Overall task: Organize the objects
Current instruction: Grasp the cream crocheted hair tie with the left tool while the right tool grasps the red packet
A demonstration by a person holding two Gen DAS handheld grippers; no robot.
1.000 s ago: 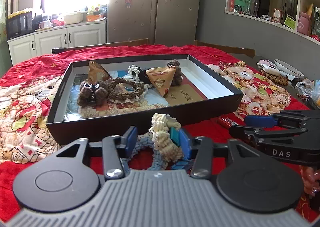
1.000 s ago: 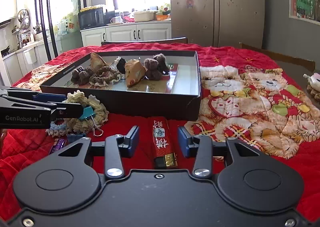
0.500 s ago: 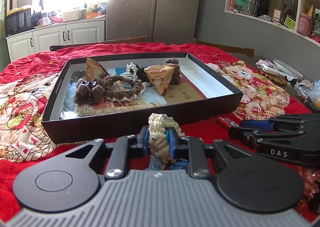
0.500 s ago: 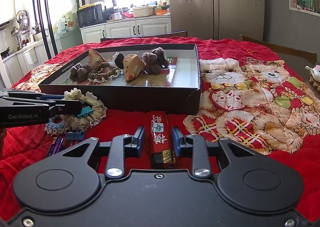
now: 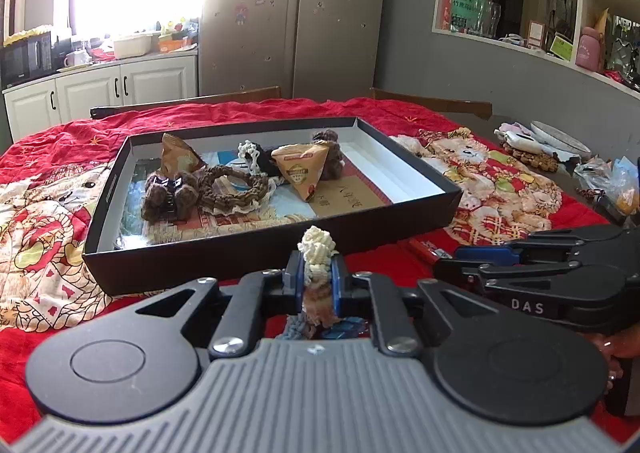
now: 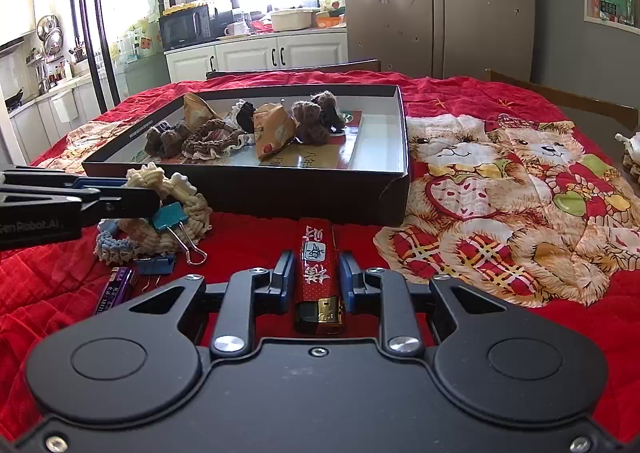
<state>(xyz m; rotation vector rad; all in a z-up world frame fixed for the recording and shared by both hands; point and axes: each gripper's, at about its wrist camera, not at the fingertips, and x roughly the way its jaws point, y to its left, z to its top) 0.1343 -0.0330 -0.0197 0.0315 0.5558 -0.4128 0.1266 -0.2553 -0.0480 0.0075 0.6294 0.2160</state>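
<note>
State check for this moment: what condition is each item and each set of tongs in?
Left tongs: shut on the cream scrunchie.
Right tongs: just been closing, pads hard against the red lighter.
Black box: open, holding scrunchies and packets.
Teal binder clip: lying on the scrunchies, outside the box.

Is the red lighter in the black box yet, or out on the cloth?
Out. The red lighter lies on the red cloth in front of the black box, between the right hand-held gripper's fingers.
</note>
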